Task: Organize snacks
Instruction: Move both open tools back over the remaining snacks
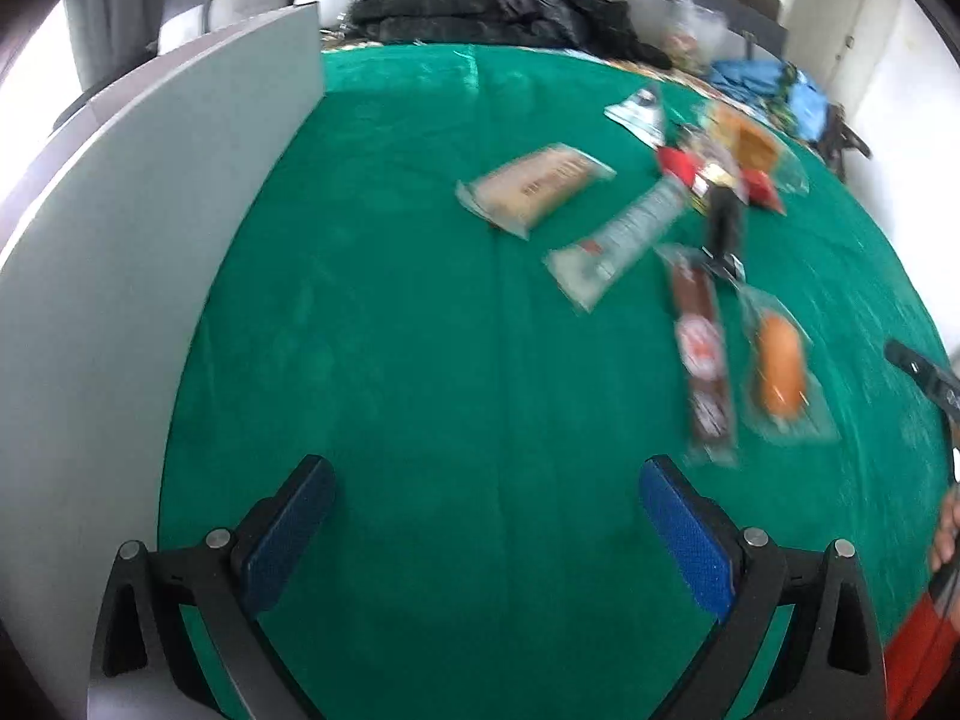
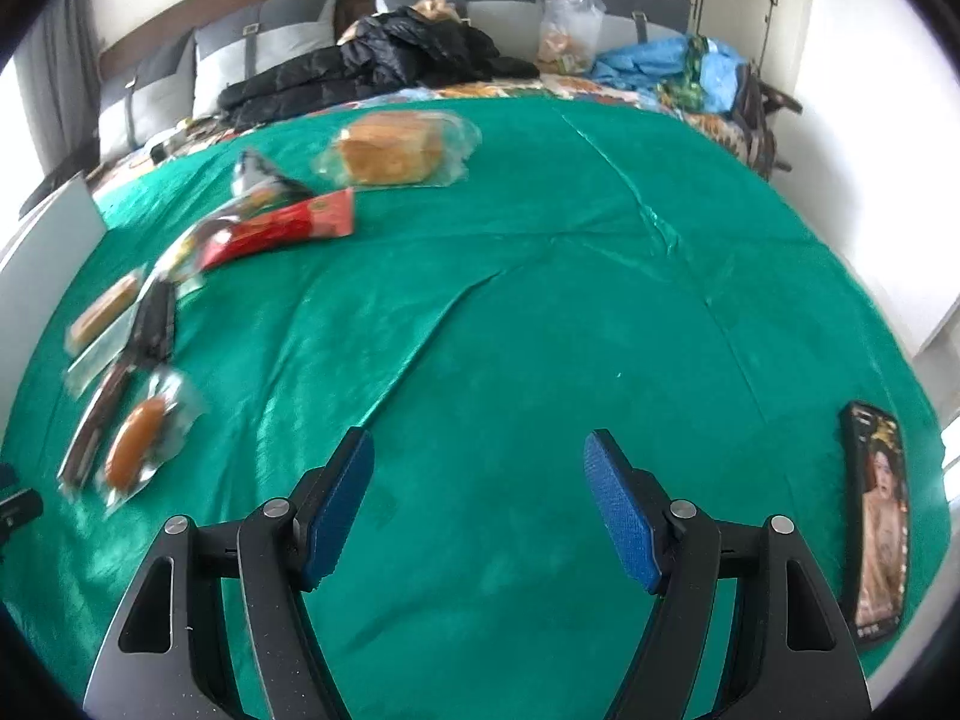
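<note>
Several wrapped snacks lie scattered on a green cloth (image 1: 420,330). In the left wrist view a tan bar (image 1: 534,186), a pale long packet (image 1: 618,240), a dark brown bar (image 1: 702,354) and a bagged orange bun (image 1: 780,369) sit to the right of centre. My left gripper (image 1: 486,492) is open over bare cloth, short of them. The right wrist view shows a bagged bread loaf (image 2: 393,147), a red packet (image 2: 282,228) and the orange bun (image 2: 135,444) at the left. My right gripper (image 2: 480,480) hangs open above bare green cloth (image 2: 540,300), nothing between its fingers.
A grey board (image 1: 120,252) stands along the cloth's left side. A phone (image 2: 876,516) with a lit screen lies at the right edge. Black jackets (image 2: 372,66), plastic bags (image 2: 570,36) and blue fabric (image 2: 654,63) are piled at the back against grey cushions. A hand and red sleeve (image 1: 924,630) show at right.
</note>
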### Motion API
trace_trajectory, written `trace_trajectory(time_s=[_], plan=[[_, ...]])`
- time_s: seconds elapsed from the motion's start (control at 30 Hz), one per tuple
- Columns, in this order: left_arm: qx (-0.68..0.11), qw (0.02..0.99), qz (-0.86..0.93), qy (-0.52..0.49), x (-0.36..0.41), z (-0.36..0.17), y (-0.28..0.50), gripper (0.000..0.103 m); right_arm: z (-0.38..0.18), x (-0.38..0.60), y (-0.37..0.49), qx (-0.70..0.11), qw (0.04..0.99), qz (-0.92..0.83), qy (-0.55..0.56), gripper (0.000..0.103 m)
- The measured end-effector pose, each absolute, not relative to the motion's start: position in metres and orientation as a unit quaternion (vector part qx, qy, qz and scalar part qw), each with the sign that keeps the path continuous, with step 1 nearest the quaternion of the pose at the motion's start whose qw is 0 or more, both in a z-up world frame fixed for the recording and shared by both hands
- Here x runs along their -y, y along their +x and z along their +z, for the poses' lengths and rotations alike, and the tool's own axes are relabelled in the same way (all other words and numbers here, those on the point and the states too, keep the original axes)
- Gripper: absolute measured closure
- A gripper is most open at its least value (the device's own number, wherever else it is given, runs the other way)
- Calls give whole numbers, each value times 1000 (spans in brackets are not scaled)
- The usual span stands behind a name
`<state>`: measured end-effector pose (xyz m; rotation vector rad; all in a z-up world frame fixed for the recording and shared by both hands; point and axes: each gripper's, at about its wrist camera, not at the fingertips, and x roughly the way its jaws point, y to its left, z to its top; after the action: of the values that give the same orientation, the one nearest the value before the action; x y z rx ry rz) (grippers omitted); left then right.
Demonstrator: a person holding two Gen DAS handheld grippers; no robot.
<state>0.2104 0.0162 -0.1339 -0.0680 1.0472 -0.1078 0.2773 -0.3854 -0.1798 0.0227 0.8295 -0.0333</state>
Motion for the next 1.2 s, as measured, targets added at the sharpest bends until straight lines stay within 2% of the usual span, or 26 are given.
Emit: trace_trajectory(time_s=[0.2, 0.47, 1.2], plan=[[-495, 869, -18, -1, -23, -141, 249, 2, -190, 396, 283, -406, 914, 4, 11, 27], [-470, 882, -7, -4, -23, -145, 279, 0, -193, 397, 284, -405, 914, -2, 5, 23], [-458, 889, 5, -10, -24, -145, 277, 0, -193, 401, 286, -408, 913, -6, 11, 20]])
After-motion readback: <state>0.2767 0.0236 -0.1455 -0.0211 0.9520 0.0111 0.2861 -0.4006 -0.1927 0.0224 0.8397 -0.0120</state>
